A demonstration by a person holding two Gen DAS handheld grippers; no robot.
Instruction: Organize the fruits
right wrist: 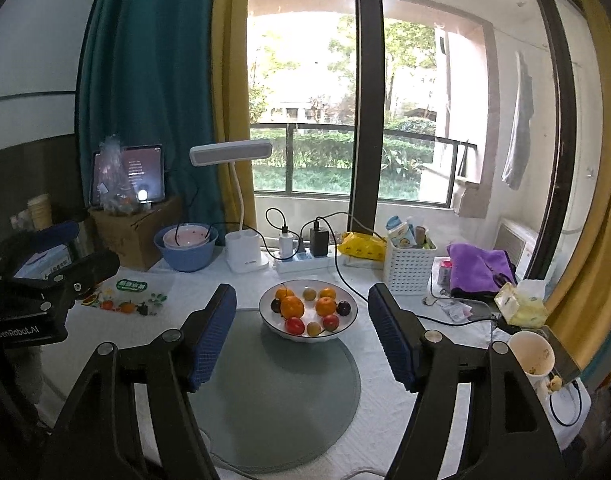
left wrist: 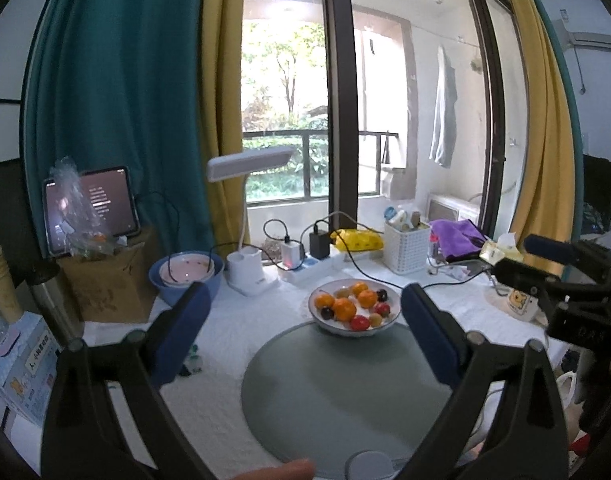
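Left gripper (left wrist: 301,332): jaws spread wide, nothing between them. Right gripper (right wrist: 302,334): jaws spread, likewise empty. Grey round mat (right wrist: 281,400): on the table (right wrist: 389,396), bare, nearest the grippers. White bowl (right wrist: 347,326): at the mat's far edge, apart from both grippers, holding all visible fruits (right wrist: 292,306), namely oranges, red, dark and yellowish pieces. Blue bowl (right wrist: 185,258), lamp (right wrist: 241,256), white basket (right wrist: 407,270): farther back. Progress, judged: fruit gathered in one bowl, none loose on the table; task appears finished or nearly so.

Ahead of the tongs, one white bowl (right wrist: 347,322): four oranges (right wrist: 292,306), two red fruits (right wrist: 294,324), two dark plums (right wrist: 343,308), two small yellowish fruits (right wrist: 309,293).
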